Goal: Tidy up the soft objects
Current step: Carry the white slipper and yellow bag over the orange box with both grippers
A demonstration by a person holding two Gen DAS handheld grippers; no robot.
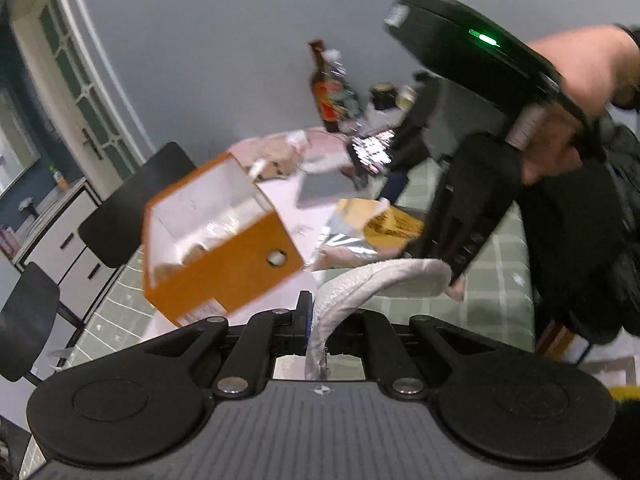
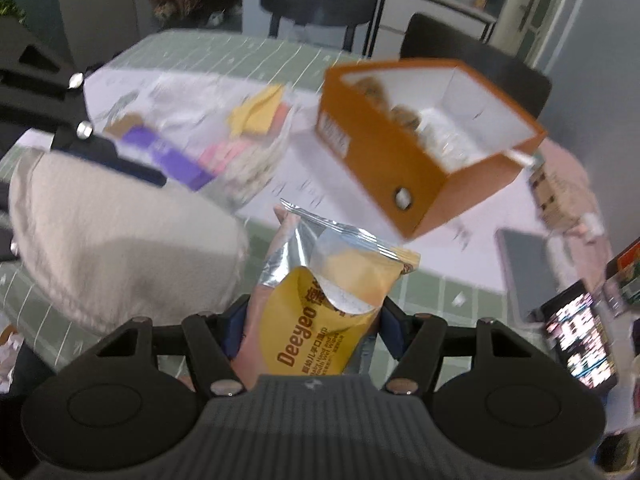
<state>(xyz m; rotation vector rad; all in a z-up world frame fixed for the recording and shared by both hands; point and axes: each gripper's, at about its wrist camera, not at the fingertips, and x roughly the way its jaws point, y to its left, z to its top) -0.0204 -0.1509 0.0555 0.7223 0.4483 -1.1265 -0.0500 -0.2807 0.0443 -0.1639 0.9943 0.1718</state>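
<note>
Now left gripper (image 1: 316,320) clamps white cloth (image 1: 380,280); right gripper (image 2: 312,320) pinches wipes pack (image 2: 320,300) between jaws.

I see even, fairly dim indoor light with soft shadows. Motion blur smears the open orange cardboard box (image 1: 216,236) and, I think, everything on the green-checked desk (image 2: 224,52); fisheye bends the edges.
</note>
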